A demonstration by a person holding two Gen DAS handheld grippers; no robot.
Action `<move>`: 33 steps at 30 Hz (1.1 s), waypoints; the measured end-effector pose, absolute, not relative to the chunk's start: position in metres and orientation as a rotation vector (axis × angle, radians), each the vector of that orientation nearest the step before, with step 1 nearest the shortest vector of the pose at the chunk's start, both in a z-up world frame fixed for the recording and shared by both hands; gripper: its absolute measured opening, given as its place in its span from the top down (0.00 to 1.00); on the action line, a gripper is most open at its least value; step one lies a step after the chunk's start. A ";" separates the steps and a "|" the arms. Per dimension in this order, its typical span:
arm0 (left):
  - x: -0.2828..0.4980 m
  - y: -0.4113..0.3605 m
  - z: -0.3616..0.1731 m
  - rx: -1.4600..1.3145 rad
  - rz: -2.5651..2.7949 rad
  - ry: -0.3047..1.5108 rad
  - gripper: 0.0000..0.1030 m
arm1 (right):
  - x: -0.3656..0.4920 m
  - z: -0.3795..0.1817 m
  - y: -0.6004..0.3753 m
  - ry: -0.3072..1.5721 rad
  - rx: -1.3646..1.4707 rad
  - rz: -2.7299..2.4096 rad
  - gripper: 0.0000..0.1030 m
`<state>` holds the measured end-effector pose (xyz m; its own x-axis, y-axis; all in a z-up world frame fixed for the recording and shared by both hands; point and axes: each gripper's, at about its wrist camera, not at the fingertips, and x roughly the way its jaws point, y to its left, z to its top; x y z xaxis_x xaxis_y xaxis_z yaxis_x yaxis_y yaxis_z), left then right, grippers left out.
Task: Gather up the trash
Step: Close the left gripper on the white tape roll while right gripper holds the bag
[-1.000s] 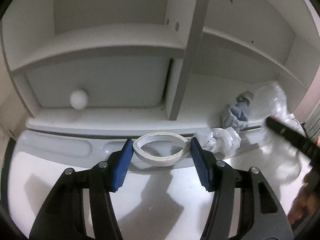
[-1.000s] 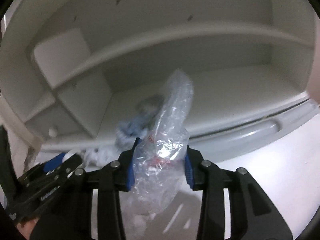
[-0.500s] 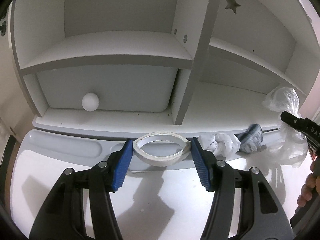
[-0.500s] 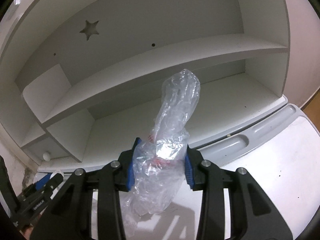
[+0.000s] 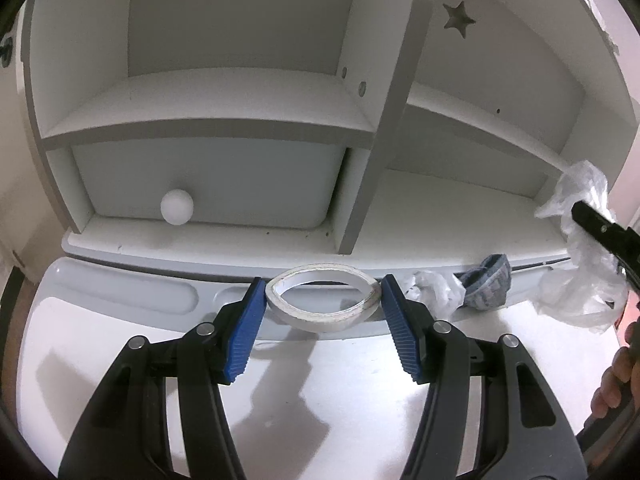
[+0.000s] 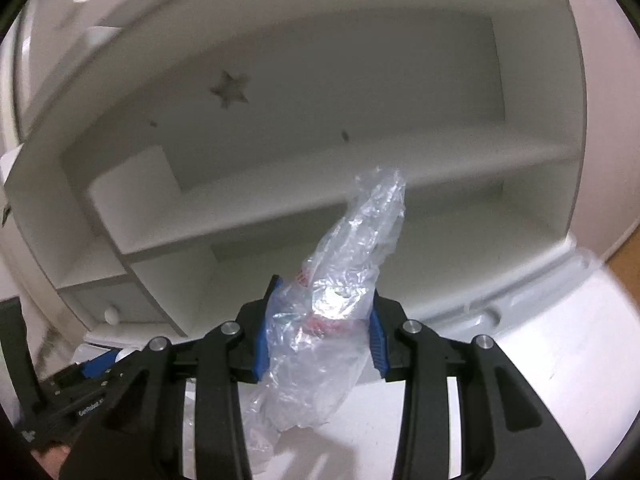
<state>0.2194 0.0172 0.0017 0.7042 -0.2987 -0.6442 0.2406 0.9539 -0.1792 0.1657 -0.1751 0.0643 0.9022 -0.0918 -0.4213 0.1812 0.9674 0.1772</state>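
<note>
Tape ring (image 5: 322,298) between left claw (image 5: 322,320) pads

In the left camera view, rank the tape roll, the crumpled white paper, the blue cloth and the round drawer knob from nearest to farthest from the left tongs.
1. Tape roll, gripped between the left tongs.
2. Crumpled white paper, just to the right.
3. Blue cloth, right of the paper.
4. Drawer knob, back left on the drawer front.

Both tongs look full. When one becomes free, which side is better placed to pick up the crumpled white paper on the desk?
Probably left. The left tongs, shut on the tape roll, sit just beside the crumpled white paper. The right tongs hold the plastic bag farther right, beyond the blue cloth.
</note>
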 end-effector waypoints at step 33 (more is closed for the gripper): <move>0.217 0.014 0.010 -0.127 -0.346 0.719 0.44 | 0.164 0.066 -0.167 0.446 0.178 -0.104 0.63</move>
